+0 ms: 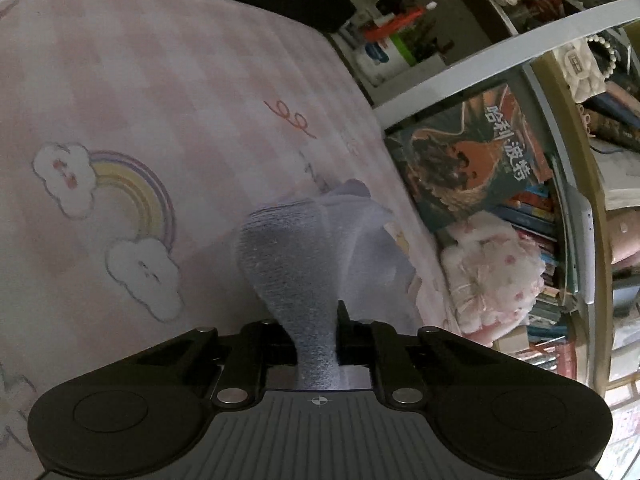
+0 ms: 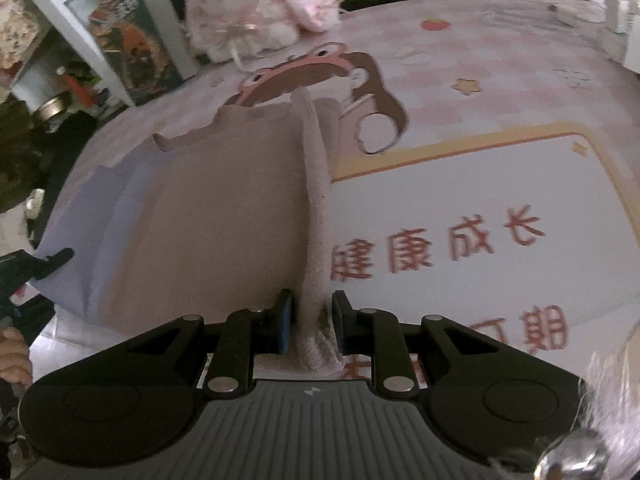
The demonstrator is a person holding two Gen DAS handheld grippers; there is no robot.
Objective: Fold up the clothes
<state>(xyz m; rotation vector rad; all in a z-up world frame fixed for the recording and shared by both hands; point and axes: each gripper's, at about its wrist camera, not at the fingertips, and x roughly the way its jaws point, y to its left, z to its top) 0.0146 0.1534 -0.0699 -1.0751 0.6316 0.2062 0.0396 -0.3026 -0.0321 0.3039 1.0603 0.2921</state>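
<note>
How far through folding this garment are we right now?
Mid-fold, as far as these views show. In hand: the left tongs are shut on a bunched pale lilac part of the garment; the right tongs pinch its brownish edge, lifted off the printed sheet. Nothing looks neatly folded yet. Left: lay the held edge over, flatten, release.

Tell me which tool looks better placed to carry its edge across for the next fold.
Probably the left tool: it pinches a bunched end of the pale garment, lifted off the mat. The right tool grips the edge lower.
</note>
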